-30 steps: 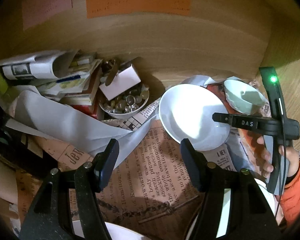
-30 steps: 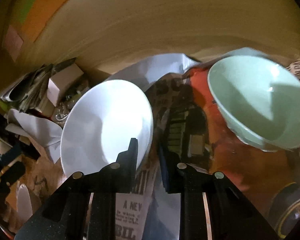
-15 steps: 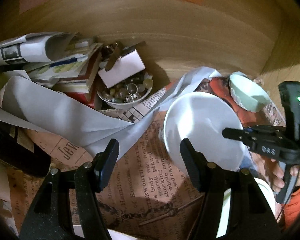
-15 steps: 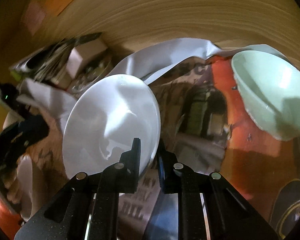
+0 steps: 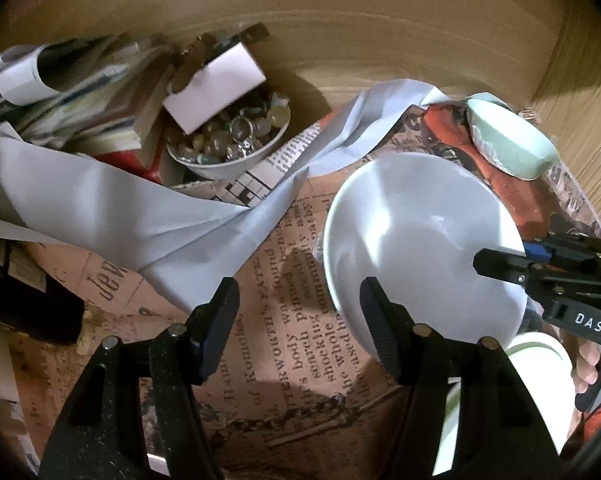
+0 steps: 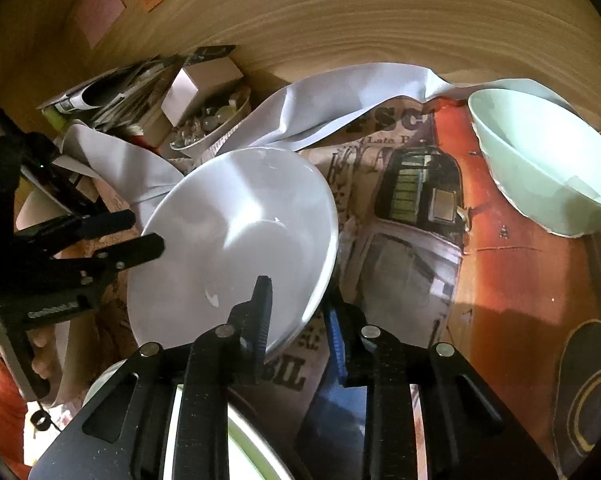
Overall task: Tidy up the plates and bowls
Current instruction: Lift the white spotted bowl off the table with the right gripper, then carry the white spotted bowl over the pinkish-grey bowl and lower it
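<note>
Two views cover the scene.

Left wrist view. One white bowl [image 5: 416,248] is held tilted above the printed paper [image 5: 284,308], gripped at its right rim by the right gripper [image 5: 500,262], whose fingers are pinched on that rim. The left gripper [image 5: 296,312] is spread wide and holds nothing; its right finger [image 5: 380,332] overlaps the bowl's lower left rim in this view, and contact cannot be confirmed. The bowl lies ahead and to the right of the left gripper. Count: one mint bowl [image 5: 512,144] farther back right, well apart from the white bowl; one bowl of glass beads [image 5: 228,144] back left; one white dish with a green rim [image 5: 536,392] at lower right, directly under the held bowl's near edge. One pale cloth [image 5: 140,216] drapes across the paper.

Right wrist view. Both fingers of the right gripper [image 6: 300,316] straddle the near rim of the white bowl [image 6: 236,236], one inside the bowl and one outside. The bowl's opening tips toward the camera. The left gripper [image 6: 128,236] stands at the bowl's far left rim, fingers parted. The green-rimmed dish [image 6: 172,420] lies just below the right gripper. The mint bowl [image 6: 540,160] sits upright to the far right.

Judgement: the right hand controls the load; the coming move likely depends on lowering the bowl onto the dish beneath it.
</note>
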The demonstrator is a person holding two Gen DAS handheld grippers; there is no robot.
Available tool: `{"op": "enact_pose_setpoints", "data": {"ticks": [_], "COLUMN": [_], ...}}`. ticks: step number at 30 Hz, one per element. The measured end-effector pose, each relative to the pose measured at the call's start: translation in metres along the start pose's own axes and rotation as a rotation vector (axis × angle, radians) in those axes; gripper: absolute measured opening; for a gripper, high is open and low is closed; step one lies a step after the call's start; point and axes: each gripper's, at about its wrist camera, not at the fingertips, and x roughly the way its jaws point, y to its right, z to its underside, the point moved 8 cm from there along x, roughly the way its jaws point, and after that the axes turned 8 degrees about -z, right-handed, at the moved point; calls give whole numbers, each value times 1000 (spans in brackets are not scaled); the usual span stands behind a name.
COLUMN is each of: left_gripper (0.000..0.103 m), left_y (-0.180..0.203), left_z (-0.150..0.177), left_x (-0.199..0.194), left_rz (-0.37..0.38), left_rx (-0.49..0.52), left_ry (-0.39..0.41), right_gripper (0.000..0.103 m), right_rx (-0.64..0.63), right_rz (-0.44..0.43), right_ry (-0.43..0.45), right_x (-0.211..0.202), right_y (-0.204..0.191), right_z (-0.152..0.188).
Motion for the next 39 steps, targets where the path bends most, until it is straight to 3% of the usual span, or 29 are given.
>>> {"op": "enact_pose_setpoints", "data": {"ticks": [1, 3, 5, 7, 10, 13, 17, 24, 34, 39], "left_gripper": [46, 21, 14, 14, 14, 13, 13, 13, 13, 13], "left_y": [2, 10, 16, 19, 18, 15, 12, 1, -24, -42], "left_z": [1, 3, 3, 2, 2, 0, -6, -6, 14, 34], "left_x": [2, 5, 2, 0, -2, -8, -32, -71, -127, -154], "left_rz": [11, 72, 65, 40, 62, 84, 63, 90, 87, 42], "left_rx": [4, 24, 45, 60, 56, 37, 54, 16, -64, -84], "left_ry": [-11, -36, -35, -17, -17, -8, 73, 154, 259, 323], "right_gripper": [24, 24, 24, 23, 22, 22, 21, 21, 21, 21], "right_rx": [1, -11, -19, -31, -50, -19, -18, -44, -109, -146], "right_rz": [-1, 2, 9, 33, 70, 44, 48, 54, 23, -5], "right_ry": [1, 3, 12, 21, 33, 40, 65, 131, 170, 175], "right_x": [0, -1, -2, -3, -3, -6, -14, -38, -59, -60], "right_y": [-1, -1, -4, -7, -8, -7, -13, -36, -84, -110], "right_z": [0, 0, -1, -2, -3, -3, -7, -11, -1, 6]}}
